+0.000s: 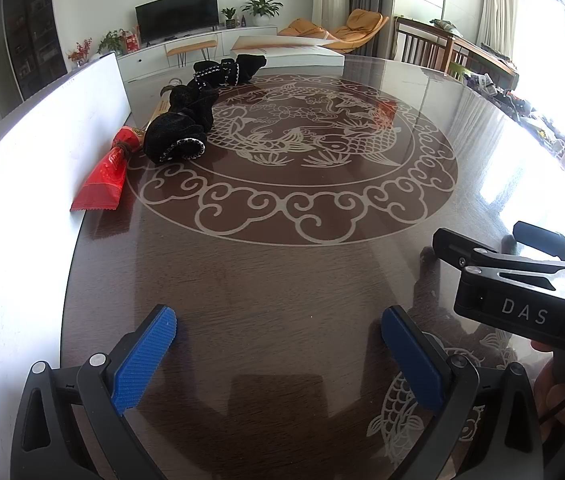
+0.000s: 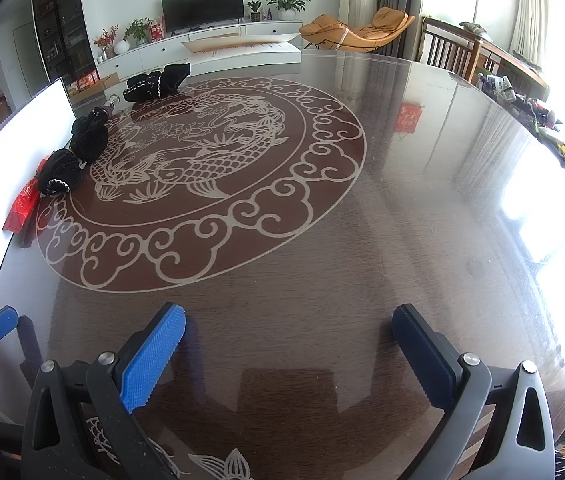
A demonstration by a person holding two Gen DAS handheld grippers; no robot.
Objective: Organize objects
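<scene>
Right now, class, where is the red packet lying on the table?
The red packet lies at the table's far left edge in both views, beside the white board, touching the nearest black cloth bundle.

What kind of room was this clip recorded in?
Most likely a home living and dining room. A television stands on a low white cabinet, an orange lounge chair sits by the curtains, and the work happens on a large round table with a fish pattern.

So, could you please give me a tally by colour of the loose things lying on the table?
Black: 3, namely the near black fabric bundle, the middle black bundle and the far black bundle.
Red: 1, the red packet.
Tan: 1, a tan roll, mostly hidden behind the bundles.
Total: 5

Both tongs are open and empty.
</scene>
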